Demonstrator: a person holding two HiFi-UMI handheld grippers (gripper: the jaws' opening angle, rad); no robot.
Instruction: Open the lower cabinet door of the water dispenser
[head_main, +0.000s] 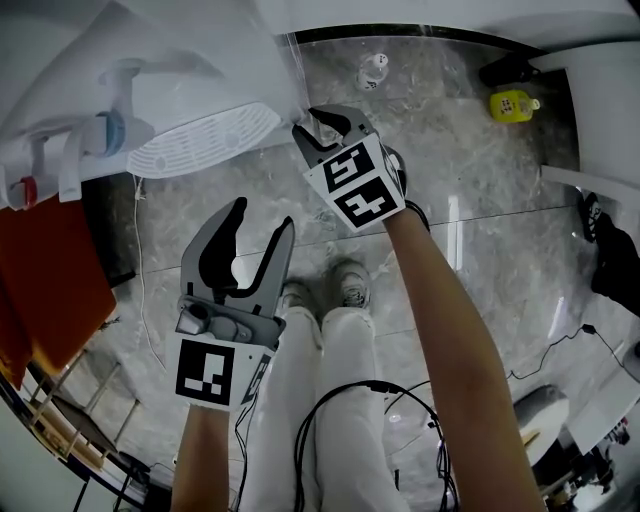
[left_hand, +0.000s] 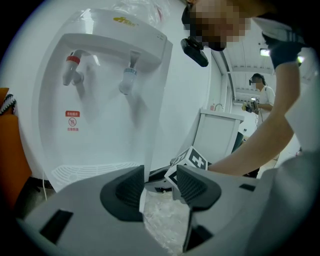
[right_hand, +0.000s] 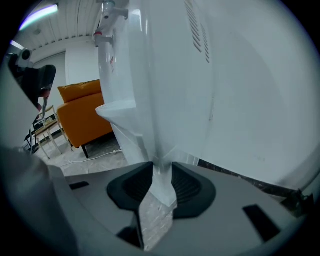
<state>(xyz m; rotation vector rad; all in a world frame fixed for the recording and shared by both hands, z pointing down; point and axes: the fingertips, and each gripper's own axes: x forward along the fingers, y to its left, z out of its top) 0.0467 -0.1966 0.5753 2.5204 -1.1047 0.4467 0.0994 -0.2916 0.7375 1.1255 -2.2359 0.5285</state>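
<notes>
Forearms fill the nearest part of my head view, one behind each gripper, with white trouser legs (head_main: 330, 400) and pale shoes (head_main: 350, 285) under them on the marble floor (head_main: 480, 180).

My left gripper (head_main: 263, 215) hangs short of the water dispenser (left_hand: 100, 100), out in front of its drip tray (head_main: 205, 140). It touches nothing. Its jaws stand moderately apart, and only floor shows through the gap.

My right gripper (head_main: 322, 118) is up against the dispenser's front corner, the one farthest from the orange sofa (right_hand: 82, 112), just under the drip tray. In the right gripper view its jaws are pinched on a thin white edge, which I read as the free edge of the lower cabinet door (right_hand: 162, 182). The ribbed pads (right_hand: 190, 186) lie against it, one on each side. I can't tell whether the door stands off its frame. From the left gripper view the right gripper's marker cube (left_hand: 192, 161) shows at that same corner.

Higher on the dispenser's front, a red tap (left_hand: 73, 62) and a blue tap (left_hand: 129, 75) hang over the tray, with a small red label (left_hand: 72, 121) below the red one. Vent slots (right_hand: 200, 30) mark the dispenser's side wall.

The sofa stands beside the dispenser on the red-tap side. A yellow bottle (head_main: 513, 103) sits on the floor well apart from the dispenser, past my right gripper. Beyond the dispenser stands a white cabinet (left_hand: 220, 132), and farther back a person (left_hand: 261, 92).
</notes>
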